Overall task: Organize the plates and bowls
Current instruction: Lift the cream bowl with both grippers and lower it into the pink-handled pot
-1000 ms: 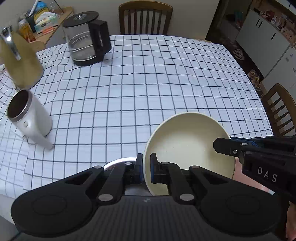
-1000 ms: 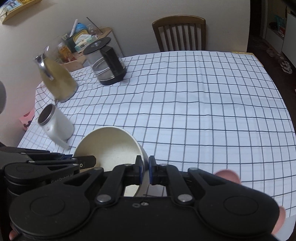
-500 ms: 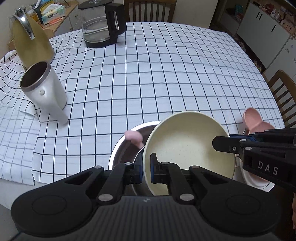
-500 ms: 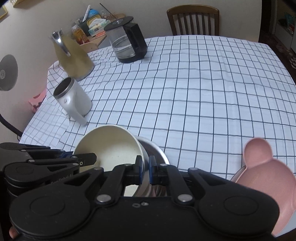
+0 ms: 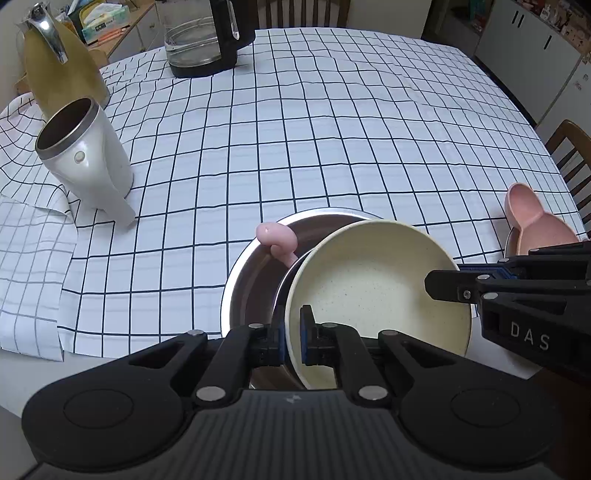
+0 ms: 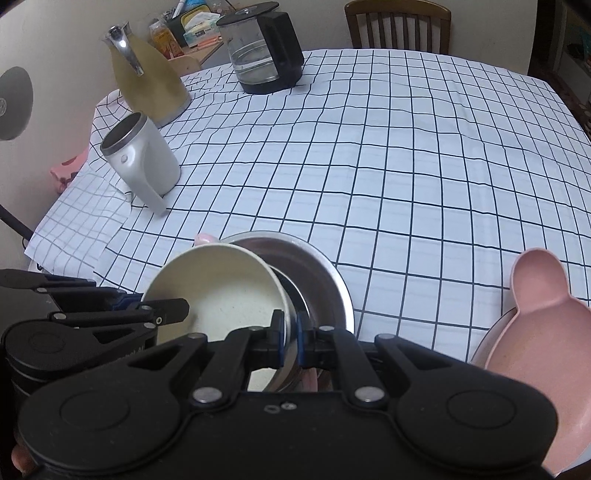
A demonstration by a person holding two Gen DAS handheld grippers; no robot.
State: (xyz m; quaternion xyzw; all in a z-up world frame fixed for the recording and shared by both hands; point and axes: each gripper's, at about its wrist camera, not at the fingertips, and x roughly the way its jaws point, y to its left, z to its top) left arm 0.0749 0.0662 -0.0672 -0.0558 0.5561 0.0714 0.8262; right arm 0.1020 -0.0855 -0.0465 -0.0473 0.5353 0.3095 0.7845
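Note:
A cream bowl (image 5: pixel 380 295) is held tilted over a steel bowl (image 5: pixel 255 280) near the table's front edge. My left gripper (image 5: pixel 292 332) is shut on the cream bowl's near rim. My right gripper (image 6: pixel 288 338) is shut on its opposite rim, and the cream bowl (image 6: pixel 218 295) and steel bowl (image 6: pixel 317 284) both show in the right wrist view. A pink rounded piece (image 5: pixel 277 236) sticks up at the steel bowl's far rim. A pink bear-shaped plate (image 6: pixel 535 332) lies to the right, on a white plate.
A silver mug (image 5: pixel 85 158) stands at the left on the checked tablecloth (image 5: pixel 332 147). Behind it are a yellow-green jug (image 5: pixel 59 70) and a glass coffee pot (image 5: pixel 207 40). Wooden chairs stand at the far side (image 6: pixel 399 26) and right (image 5: pixel 569 147).
Both grippers have lowered the cream bowl toward the steel bowl, which has come into full view beneath it. The pink plate has appeared at the right.

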